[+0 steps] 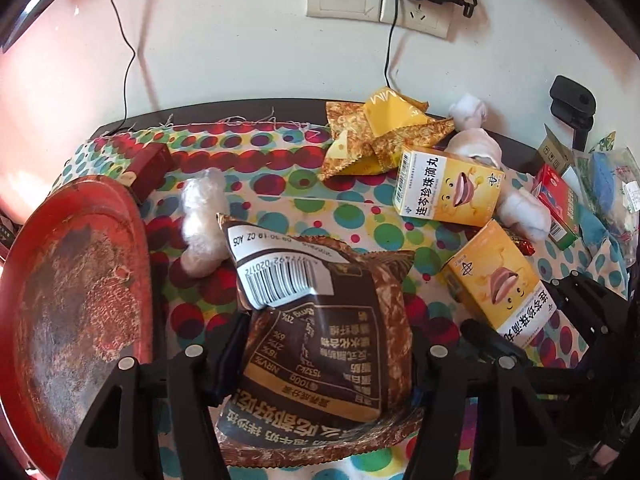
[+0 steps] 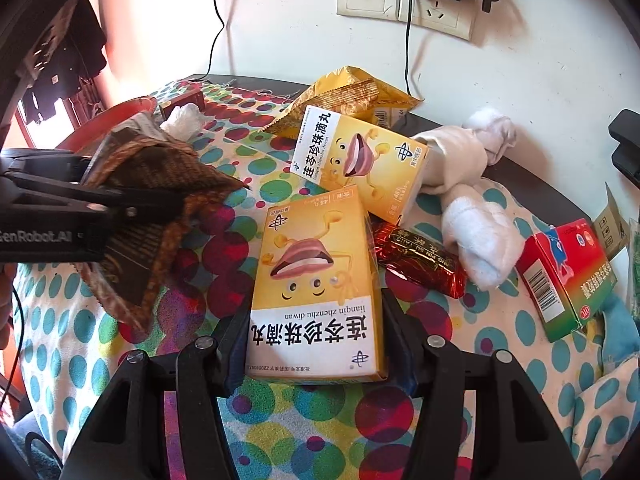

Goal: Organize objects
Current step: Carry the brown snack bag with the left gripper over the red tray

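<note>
The left gripper pinched a brown snack packet beside the red tray, likely its destination; the right gripper clamped a yellow medicine box lying on the dotted surface, ready for lifting.

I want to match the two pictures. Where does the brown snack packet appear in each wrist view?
Left wrist view: the brown snack packet fills the lower centre, between the left gripper's fingers.
Right wrist view: the same packet is at the left, lifted off the spotted cloth in the left gripper.
Shared landmark: the wall socket plate above the table.
</note>
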`<state>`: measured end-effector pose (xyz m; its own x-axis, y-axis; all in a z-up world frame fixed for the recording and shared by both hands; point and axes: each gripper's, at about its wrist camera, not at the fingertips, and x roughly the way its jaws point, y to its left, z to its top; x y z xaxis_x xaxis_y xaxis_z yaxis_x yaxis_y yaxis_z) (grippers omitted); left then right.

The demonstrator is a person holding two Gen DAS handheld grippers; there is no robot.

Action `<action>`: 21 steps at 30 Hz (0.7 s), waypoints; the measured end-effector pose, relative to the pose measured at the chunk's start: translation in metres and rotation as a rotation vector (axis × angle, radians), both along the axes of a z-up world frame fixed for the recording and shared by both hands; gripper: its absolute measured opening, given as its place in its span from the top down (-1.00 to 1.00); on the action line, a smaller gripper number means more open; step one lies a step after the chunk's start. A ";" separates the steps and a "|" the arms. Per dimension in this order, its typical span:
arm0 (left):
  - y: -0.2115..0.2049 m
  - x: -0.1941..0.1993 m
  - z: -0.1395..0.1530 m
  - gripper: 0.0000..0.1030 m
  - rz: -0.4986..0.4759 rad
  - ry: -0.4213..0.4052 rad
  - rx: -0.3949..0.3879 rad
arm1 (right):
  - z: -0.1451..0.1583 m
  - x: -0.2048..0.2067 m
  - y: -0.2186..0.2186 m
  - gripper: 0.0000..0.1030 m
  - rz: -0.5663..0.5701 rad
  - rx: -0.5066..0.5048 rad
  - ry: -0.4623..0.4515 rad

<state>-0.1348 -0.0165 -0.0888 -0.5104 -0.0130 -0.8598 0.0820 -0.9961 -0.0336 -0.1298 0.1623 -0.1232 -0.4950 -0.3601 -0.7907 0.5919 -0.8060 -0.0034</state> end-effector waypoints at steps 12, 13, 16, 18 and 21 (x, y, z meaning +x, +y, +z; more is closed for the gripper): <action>-0.019 0.021 0.031 -0.22 0.005 0.050 0.004 | 0.000 0.001 0.001 -0.07 -0.003 0.004 0.003; -0.022 0.022 0.035 -0.22 0.007 0.055 -0.003 | 0.000 0.000 0.001 -0.07 -0.003 0.003 0.002; -0.032 0.028 0.043 -0.22 0.019 0.069 -0.013 | 0.000 0.000 0.001 -0.07 -0.003 0.002 0.001; -0.039 0.032 0.048 -0.22 0.031 0.075 -0.022 | 0.000 0.001 0.001 -0.07 -0.003 0.003 0.002; -0.056 0.037 0.055 -0.22 0.054 0.081 -0.025 | 0.000 0.000 0.002 -0.07 -0.002 0.003 0.002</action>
<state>-0.0978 -0.0723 -0.0340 -0.5761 -0.0632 -0.8149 0.1336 -0.9909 -0.0176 -0.1294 0.1641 -0.1231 -0.4972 -0.3569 -0.7908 0.5906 -0.8069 -0.0071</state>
